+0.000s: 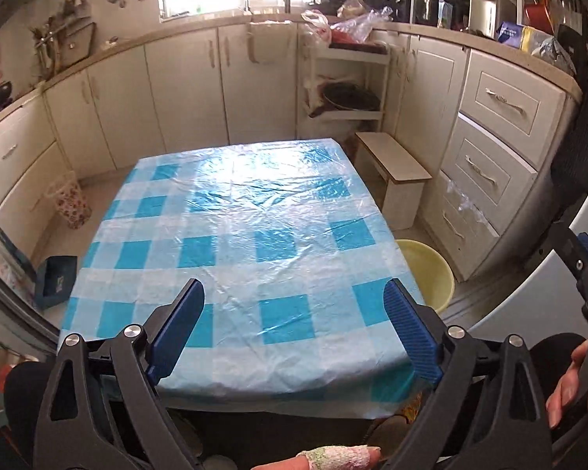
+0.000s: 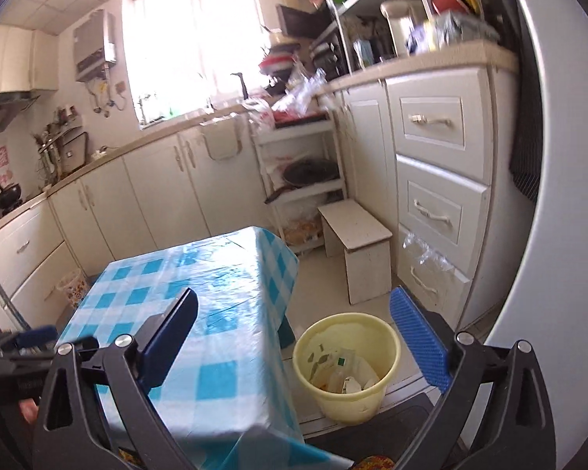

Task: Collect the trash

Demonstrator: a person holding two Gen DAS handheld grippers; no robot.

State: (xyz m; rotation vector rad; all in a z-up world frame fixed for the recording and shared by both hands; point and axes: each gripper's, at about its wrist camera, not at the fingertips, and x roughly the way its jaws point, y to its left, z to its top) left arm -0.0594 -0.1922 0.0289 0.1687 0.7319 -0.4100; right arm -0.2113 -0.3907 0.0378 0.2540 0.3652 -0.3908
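Left tongs (image 1: 294, 299) are seen spread wide w/ nothing between the blue pads; they hover above the near edge of the blue-and-white checked, plastic-covered surface (image 1: 239, 211). Right tongs (image 2: 292, 313) are likewise spread wide and empty, aimed past the surface's right edge toward the floor. No loose trash is visible on the surface in either view.

Trash is located in the pale yellow round plastic bucket (image 2: 347, 368), standing on the floor just beside the surface's right corner: paper scraps and wrappers (image 2: 345, 378) lie at its bottom.

Risks, as judged:
- Bucket could be tipped if knocked by a tong or arm, since it stands close to the surface corner; contents would be spilled on the floor.
- Thin plastic cover could be snagged by a pad and dragged, since it is wrinkled and hangs loose at the edges.
- Right-wrist view is blurred at the shelves, so small remaining scraps could be missed.

Writing: none is readable. A small green mark on one scrap in the bucket is too small to be read; pkg labels on the far counter are too blurred.
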